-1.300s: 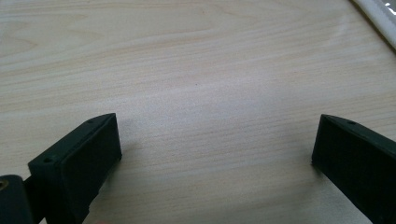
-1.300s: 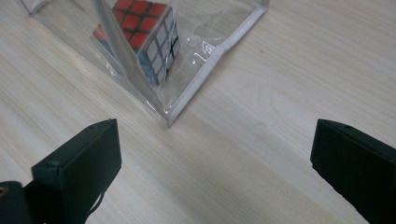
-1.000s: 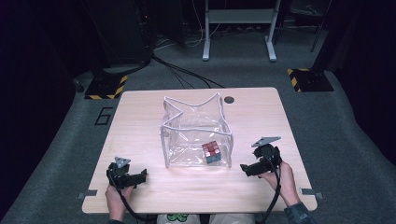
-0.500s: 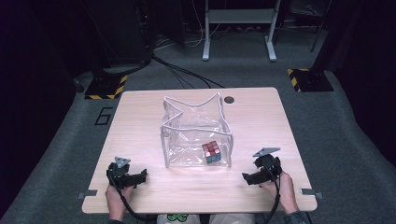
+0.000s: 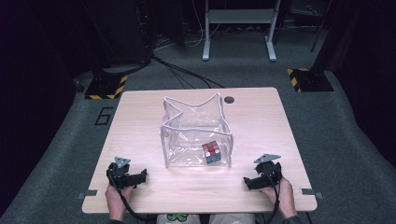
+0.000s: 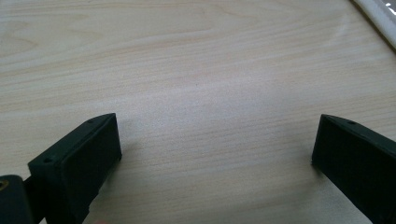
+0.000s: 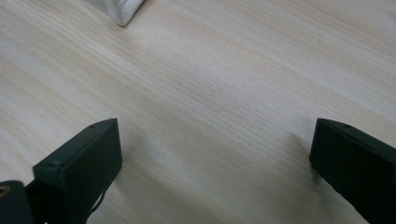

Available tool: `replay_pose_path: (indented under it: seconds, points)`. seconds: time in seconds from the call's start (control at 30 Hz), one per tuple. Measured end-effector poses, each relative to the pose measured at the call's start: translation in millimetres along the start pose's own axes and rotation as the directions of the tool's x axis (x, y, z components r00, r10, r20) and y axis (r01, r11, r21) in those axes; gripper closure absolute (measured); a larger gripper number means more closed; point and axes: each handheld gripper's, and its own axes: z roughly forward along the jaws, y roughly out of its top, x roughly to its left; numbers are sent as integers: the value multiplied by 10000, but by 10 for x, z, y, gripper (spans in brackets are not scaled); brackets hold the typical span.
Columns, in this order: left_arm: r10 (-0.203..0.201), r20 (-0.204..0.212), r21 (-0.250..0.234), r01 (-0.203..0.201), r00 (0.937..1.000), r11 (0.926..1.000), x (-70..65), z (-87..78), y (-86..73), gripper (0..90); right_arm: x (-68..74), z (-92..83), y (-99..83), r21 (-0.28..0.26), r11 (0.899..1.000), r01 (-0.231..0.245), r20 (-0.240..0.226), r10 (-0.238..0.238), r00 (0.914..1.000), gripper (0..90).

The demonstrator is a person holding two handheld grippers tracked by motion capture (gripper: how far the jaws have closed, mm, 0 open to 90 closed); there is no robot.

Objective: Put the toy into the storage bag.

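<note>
Right gripper (image 7: 212, 158) spread wide over bare wooden table (image 7: 224, 84); white corner (image 7: 122, 10) top left

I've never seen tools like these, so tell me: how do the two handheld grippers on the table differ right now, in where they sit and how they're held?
The left gripper sits at the table's near left corner; the right gripper sits at its near right corner. The left gripper's grey plate lies flatter over its hand, while the right gripper's plate stands higher and tilted. Both rest low over bare wood with jaws spread wide and empty, pointing inward, apart from the clear bag holding the puzzle cube.
</note>
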Motion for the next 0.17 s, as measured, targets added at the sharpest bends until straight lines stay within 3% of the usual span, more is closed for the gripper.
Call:
replay_pose_path:
  seconds: [0.17]
  points:
    - [-5,-9,26,5,10000,10000,0,0,2,10,-9,20,-63,-637,9979,-104,61,109,9999,0]
